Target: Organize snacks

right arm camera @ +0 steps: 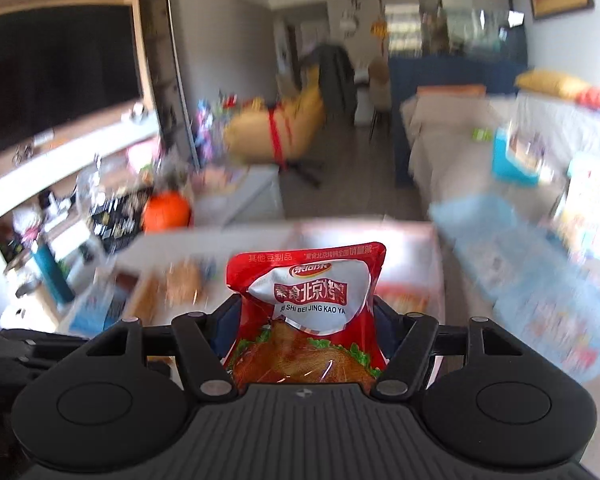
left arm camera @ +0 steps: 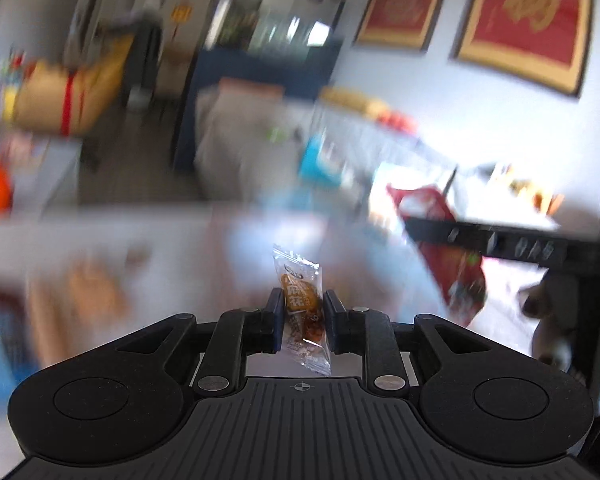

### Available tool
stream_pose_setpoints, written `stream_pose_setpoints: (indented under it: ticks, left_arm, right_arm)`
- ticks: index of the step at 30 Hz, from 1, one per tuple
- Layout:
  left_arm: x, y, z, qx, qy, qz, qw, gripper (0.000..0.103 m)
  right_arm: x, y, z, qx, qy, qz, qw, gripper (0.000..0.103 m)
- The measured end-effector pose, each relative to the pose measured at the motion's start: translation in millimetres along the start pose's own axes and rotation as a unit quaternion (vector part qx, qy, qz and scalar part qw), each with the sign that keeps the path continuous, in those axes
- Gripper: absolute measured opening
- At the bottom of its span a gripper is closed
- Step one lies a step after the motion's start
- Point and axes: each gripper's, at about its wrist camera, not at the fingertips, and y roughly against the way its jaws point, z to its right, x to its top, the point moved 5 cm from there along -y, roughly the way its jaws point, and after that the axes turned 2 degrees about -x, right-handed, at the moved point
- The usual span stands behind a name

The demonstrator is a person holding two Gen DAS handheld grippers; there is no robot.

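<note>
Both snacks are in hand above the worktop (right arm camera: 260,236): the left gripper (left arm camera: 300,316) has its jaws closed narrow on a small clear-wrapped snack (left arm camera: 302,300), and the right gripper (right arm camera: 304,320) has its jaws half-wide, clamping a red pouch (right arm camera: 306,304). This looks like the carry step; next, each likely needs a sorting spot, perhaps the blurred blue bin (right arm camera: 520,264) right of the pouch.

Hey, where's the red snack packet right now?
The red snack packet is centred in the right wrist view, upright between the right gripper's jaws, lifted above the blurred table.
</note>
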Motion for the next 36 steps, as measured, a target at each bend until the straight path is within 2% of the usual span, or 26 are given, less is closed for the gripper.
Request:
stream_pose_setpoints:
  ticks: [2, 3, 4, 5, 6, 7, 9, 11, 12, 13, 15, 18, 23, 26, 31, 33, 36]
  left_arm:
    - [35.4, -13.9, 4.0, -0.026, -0.001, 0.025, 0.9994, 0.026]
    - [49.0, -28.7, 2.8, -0.040, 0.007, 0.024, 0.9989, 0.027]
    - [56.0, -45.4, -0.4, -0.049, 0.019, 0.014, 0.9985, 0.029]
    - [57.5, -67.1, -6.2, -0.054, 0.033, -0.009, 0.9979, 0.029]
    - [52.8, -92.1, -14.9, -0.051, 0.046, -0.039, 0.9969, 0.029]
    - [46.9, -105.7, -21.7, -0.041, 0.052, -0.052, 0.9964, 0.029]
    - [31.1, -116.9, -38.8, -0.017, 0.064, -0.062, 0.9959, 0.029]
    - [19.3, -106.1, -55.4, -0.019, 0.076, -0.049, 0.9958, 0.029]
    - [13.0, -95.0, -66.6, -0.009, 0.076, -0.039, 0.9963, 0.029]
    - [8.4, -85.3, -75.9, 0.008, 0.072, -0.032, 0.9968, 0.029]
    - [-3.3, -62.7, -96.6, 0.074, 0.059, -0.020, 0.9953, 0.029]
    - [-28.8, -25.5, -123.6, 0.163, 0.061, -0.021, 0.9846, 0.029]
    - [-57.3, 24.5, -160.0, 0.248, 0.102, -0.022, 0.9631, 0.029]
    - [-61.2, 43.5, -171.7, 0.262, 0.113, -0.018, 0.9583, 0.029]
    - [-71.5, 67.4, -180.3, 0.244, 0.146, -0.018, 0.9587, 0.029]
    - [-77.7, 77.8, -180.6, 0.231, 0.148, -0.021, 0.9614, 0.029]
    - [-85.7, 86.7, -177.9, 0.216, 0.151, -0.021, 0.9645, 0.029]
  right_arm:
    - [35.0, 1.5, 4.8, -0.010, 0.003, 0.033, 0.999, 0.067]
    - [51.5, -1.1, 7.6, -0.012, -0.002, 0.041, 0.999, 0.067]
    - [70.5, -7.0, 12.4, -0.011, -0.014, 0.045, 0.999, 0.072]
    - [84.3, -14.3, 16.6, -0.009, -0.027, 0.044, 0.999, 0.082]
    - [96.1, -25.2, 20.8, -0.006, -0.038, 0.040, 0.998, 0.086]
    - [102.6, -37.7, 23.6, 0.001, -0.042, 0.024, 0.999, 0.090]
    - [102.2, -66.5, 28.7, -0.005, -0.042, -0.024, 0.999, 0.090]
    - [88.3, -81.4, 36.5, -0.018, -0.046, -0.047, 0.998, 0.090]
    - [79.2, -84.2, 39.1, -0.013, -0.042, -0.053, 0.998, 0.090]
    - [67.3, -88.5, 39.9, -0.008, -0.038, -0.061, 0.997, 0.090]
    - [47.7, -95.8, 45.5, -0.019, -0.037, -0.078, 0.996, 0.090]
    - [30.7, -111.5, 40.2, -0.027, -0.034, -0.104, 0.994, 0.090]
    - [20.8, -138.4, -19.7, 0.021, -0.005, -0.128, 0.991, 0.090]
    - [19.6, -162.2, -72.8, 0.061, 0.019, -0.148, 0.987, 0.090]
    - [12.5, -222.6, -144.2, 0.104, 0.007, -0.206, 0.973, 0.090]
    - [10.1, -250.2, -160.7, 0.091, 0.008, -0.212, 0.973, 0.090]
    - [14.2, -294.6, -170.5, 0.041, 0.018, -0.199, 0.979, 0.090]
